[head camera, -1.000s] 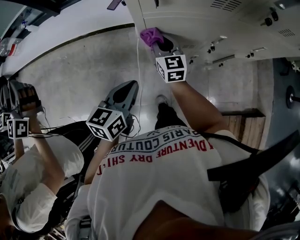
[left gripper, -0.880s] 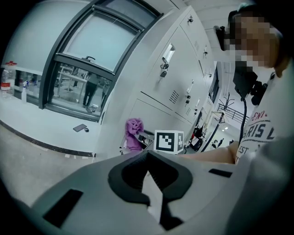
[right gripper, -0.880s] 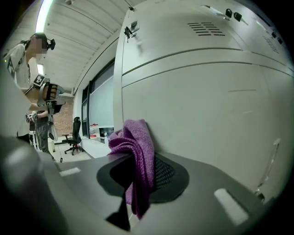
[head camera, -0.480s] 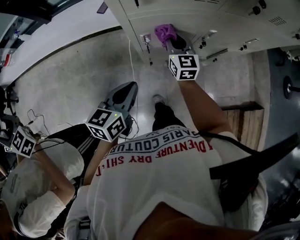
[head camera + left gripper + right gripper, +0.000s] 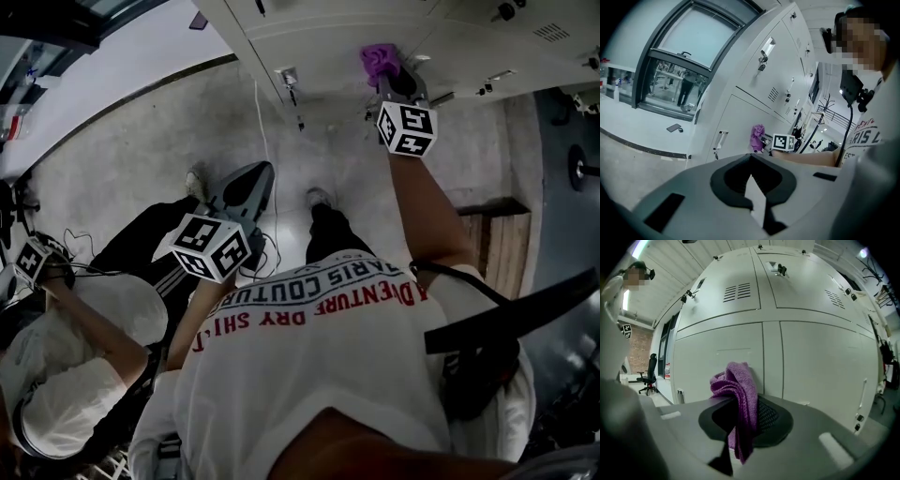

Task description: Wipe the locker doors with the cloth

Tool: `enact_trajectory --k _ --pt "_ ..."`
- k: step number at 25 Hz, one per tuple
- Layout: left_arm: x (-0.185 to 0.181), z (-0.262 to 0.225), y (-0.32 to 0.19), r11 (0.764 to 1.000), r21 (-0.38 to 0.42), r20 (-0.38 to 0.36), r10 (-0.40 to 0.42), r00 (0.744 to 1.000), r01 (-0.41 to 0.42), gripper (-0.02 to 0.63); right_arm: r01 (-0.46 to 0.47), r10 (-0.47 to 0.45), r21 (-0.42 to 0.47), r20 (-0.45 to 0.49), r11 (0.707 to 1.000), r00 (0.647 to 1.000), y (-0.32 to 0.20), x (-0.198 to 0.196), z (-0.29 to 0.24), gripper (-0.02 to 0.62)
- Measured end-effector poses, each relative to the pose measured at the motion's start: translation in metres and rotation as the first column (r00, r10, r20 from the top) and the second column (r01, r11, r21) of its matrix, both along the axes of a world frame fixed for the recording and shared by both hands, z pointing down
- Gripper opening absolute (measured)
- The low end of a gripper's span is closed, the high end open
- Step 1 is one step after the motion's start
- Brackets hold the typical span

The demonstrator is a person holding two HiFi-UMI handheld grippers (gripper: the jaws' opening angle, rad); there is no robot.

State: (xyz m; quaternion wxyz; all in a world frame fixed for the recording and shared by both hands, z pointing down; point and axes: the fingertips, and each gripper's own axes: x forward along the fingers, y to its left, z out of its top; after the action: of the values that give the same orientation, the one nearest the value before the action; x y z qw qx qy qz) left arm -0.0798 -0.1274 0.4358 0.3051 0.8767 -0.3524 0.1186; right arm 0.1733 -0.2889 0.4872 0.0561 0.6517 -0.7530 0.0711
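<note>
**lockerfan:** so what are your tongs doing here? got the rag or not

**me:** yep, my right gripper [image 5: 740, 430] has its jaws clamped on the purple cloth [image 5: 739, 390]. It's bunched up and sticks out past the tips, with a tail hanging down between them. My arm is stretched out forward, and the cloth is up against a lower locker door [image 5: 719, 366], near that door's right edge, just beside the upright strip that splits it from the next door. It looks like it's touching the door, but I can't swear to it

**lockerfan:** and the other hand?

**me:** my left gripper [image 5: 751, 187] has its jaws together with nothing in them. It hangs low by my side over the grey floor [image 5: 141, 159], well apart from the lockers and pointing roughly at them

**lockerfan:** anything else around?

**me:** there's a bunch of keys [image 5: 781, 269] in an upper door's lock, and another person [image 5: 66, 375] crouches off to my left
</note>
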Motion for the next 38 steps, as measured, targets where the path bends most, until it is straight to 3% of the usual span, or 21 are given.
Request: enact_trajectory --k 5,12,19,26,30,38 --pt "-0.002 0.002 0.0 1.0 -0.002 0.005 -0.001 1.0 0.001 -0.001 -0.084 0.084 -0.004 0.026 0.996 0.996 0.002 0.034 0.002 0.055" --pt "-0.005 0.0 0.001 1.0 0.001 0.004 -0.01 1.0 0.01 0.0 -0.067 0.067 -0.013 0.025 0.998 0.997 0.009 0.025 0.0 0.055" --pt "-0.01 0.006 0.004 1.0 -0.013 0.007 -0.023 1.0 0.023 0.0 0.115 -0.116 0.019 0.063 0.993 0.991 0.031 -0.04 -0.002 0.055" --pt "-0.022 0.015 -0.002 0.999 -0.024 0.017 -0.049 0.999 0.049 0.0 0.354 -0.353 -0.034 0.032 0.935 0.935 0.04 -0.14 0.04 0.054" --pt "-0.028 0.025 -0.003 0.997 -0.043 0.022 -0.063 0.998 0.064 -0.001 0.382 -0.378 -0.076 0.062 0.921 0.924 0.032 -0.166 0.071 0.054" --pt "-0.04 0.043 -0.011 0.992 -0.069 0.032 -0.104 0.994 0.106 -0.001 0.365 -0.36 -0.111 0.061 0.925 0.931 -0.003 -0.186 0.101 0.052"
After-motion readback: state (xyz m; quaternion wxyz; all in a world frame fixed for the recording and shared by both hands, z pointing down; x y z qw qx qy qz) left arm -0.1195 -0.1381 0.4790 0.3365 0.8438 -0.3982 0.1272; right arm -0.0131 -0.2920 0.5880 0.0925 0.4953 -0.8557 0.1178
